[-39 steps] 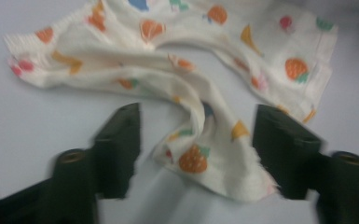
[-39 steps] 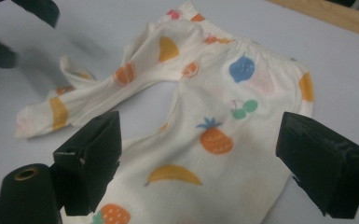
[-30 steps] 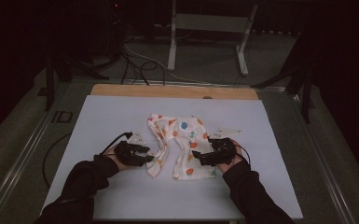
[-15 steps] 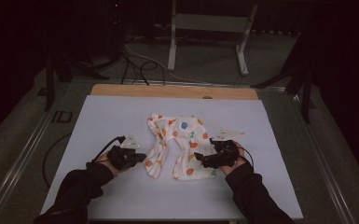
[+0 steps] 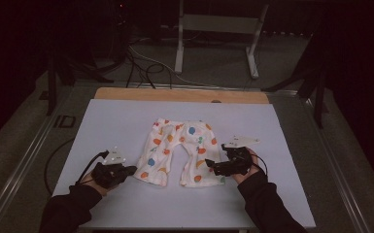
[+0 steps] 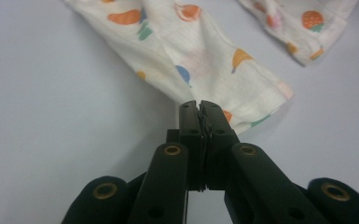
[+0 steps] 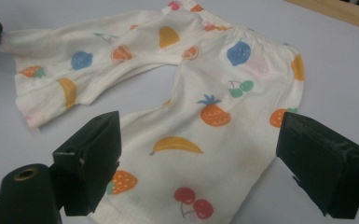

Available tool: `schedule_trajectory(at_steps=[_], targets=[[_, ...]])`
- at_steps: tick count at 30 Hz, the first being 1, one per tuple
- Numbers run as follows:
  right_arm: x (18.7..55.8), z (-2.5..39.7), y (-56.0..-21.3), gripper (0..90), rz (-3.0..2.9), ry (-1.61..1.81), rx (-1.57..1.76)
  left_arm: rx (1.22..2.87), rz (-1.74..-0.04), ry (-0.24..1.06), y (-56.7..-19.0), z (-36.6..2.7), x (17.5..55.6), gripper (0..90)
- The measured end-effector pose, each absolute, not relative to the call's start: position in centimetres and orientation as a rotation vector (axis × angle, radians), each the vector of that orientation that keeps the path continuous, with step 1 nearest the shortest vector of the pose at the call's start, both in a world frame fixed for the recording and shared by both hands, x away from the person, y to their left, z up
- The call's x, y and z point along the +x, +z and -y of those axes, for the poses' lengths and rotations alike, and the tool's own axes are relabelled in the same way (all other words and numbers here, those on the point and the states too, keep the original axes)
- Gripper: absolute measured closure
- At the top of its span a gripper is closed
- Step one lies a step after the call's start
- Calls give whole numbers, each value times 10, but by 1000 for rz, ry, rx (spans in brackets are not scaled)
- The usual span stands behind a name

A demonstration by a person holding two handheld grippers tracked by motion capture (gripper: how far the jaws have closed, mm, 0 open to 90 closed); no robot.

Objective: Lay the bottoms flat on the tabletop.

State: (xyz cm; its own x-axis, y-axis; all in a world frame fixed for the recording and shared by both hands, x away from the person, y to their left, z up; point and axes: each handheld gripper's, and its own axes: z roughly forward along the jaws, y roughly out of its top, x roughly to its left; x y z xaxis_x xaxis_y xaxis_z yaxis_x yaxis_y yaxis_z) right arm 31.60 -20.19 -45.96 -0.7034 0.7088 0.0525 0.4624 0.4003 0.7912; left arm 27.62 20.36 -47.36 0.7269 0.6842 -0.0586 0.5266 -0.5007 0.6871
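I'm pinching the trousers (image 5: 177,153) leg hem at 7 o'clock with my left hand-held gripper (image 6: 199,108); my right hand-held gripper (image 7: 196,154) is gaping wide at 4 o'clock.

One overhead camera, two riding close on each claw.
High view looks forward-down at the surface (image 5: 126,121); all share the patterned trousers (image 5: 177,150).

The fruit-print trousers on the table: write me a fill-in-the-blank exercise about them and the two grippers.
1. The left gripper has its jaws ____ on a leg hem of the fruit-print trousers.
2. The right gripper has its jaws ____ over the other leg.
3. The trousers lie on a ____ table.

Missing words: shut; open; white
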Motion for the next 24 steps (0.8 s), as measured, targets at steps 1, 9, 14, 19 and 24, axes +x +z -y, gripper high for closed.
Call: schedule_trajectory(at_steps=[1,9,14,19,24], targets=[[316,202,-459,142,-2369,1200,1026,2213,-919,285,-474,-206,275,895],[314,207,-460,141,-2360,1197,1042,2148,-1002,231,-488,-223,268,894],[313,208,-460,142,-2358,1193,1050,2173,-1064,225,-503,-234,275,891],[313,209,-461,142,-2362,1194,1047,2186,-1092,226,-512,-241,279,882],[313,210,-462,142,-2367,1188,1044,2218,-1081,264,-512,-242,279,851]])
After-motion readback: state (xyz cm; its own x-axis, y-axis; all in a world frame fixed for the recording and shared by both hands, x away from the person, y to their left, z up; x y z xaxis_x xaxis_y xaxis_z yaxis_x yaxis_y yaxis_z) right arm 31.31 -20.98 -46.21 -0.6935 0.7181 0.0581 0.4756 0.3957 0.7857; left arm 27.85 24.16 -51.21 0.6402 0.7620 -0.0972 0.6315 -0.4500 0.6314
